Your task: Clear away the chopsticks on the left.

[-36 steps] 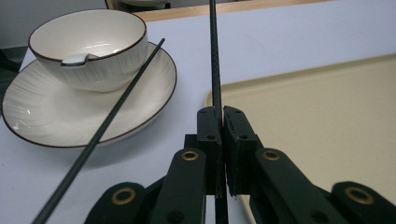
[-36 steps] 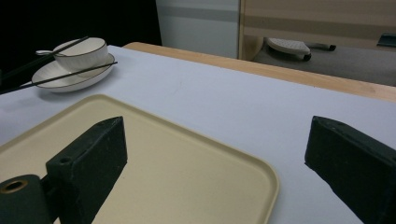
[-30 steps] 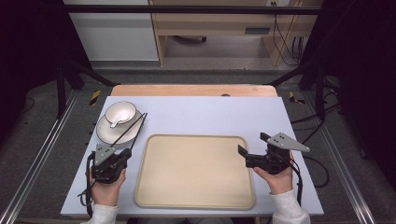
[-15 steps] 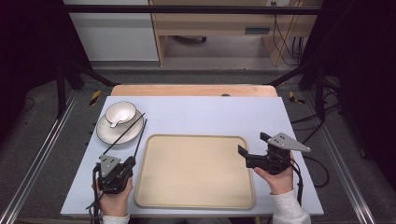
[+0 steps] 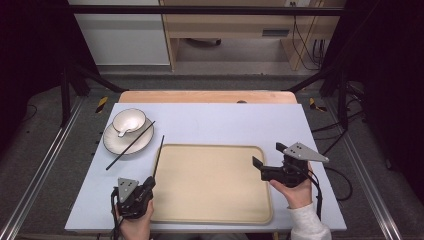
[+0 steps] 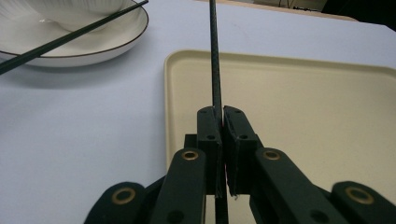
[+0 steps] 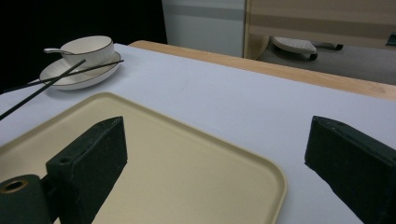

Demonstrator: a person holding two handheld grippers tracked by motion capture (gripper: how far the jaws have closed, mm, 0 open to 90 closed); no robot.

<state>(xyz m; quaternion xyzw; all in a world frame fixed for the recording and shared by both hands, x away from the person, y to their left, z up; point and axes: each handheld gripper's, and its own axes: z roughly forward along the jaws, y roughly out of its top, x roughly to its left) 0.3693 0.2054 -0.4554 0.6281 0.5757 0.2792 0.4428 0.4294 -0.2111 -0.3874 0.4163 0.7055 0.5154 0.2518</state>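
Since the earlier frames, the left gripper (image 5: 148, 185) has drawn back toward the near edge of the tabletop (image 5: 220, 122), carrying one black chopstick (image 5: 158, 156) off the plate. Its jaws are pressed together on the near end of that chopstick, which runs away from them along the tray's left rim, tip pointing toward the far side. In the left gripper view the chopstick (image 6: 215, 60) rises straight up from between the closed jaws of the left gripper (image 6: 222, 122).

A second chopstick (image 5: 129, 146) lies slanted across a white plate (image 5: 116, 143) at the far left of the tabletop, its lower end sticking out past the plate's rim. On the plate sits a small white bowl (image 5: 129, 120) with a spoon (image 5: 121, 132) in it.

A large beige tray (image 5: 210, 200) lies in the middle of the tabletop, nothing in it. The right gripper (image 5: 266, 161) is held over the tray's right edge, its jaws spread wide apart with nothing between them.

The tabletop is pale blue-grey with a wooden strip along its far edge. Beyond it are grey floor, a wooden bench, a white cabinet and hanging cables.
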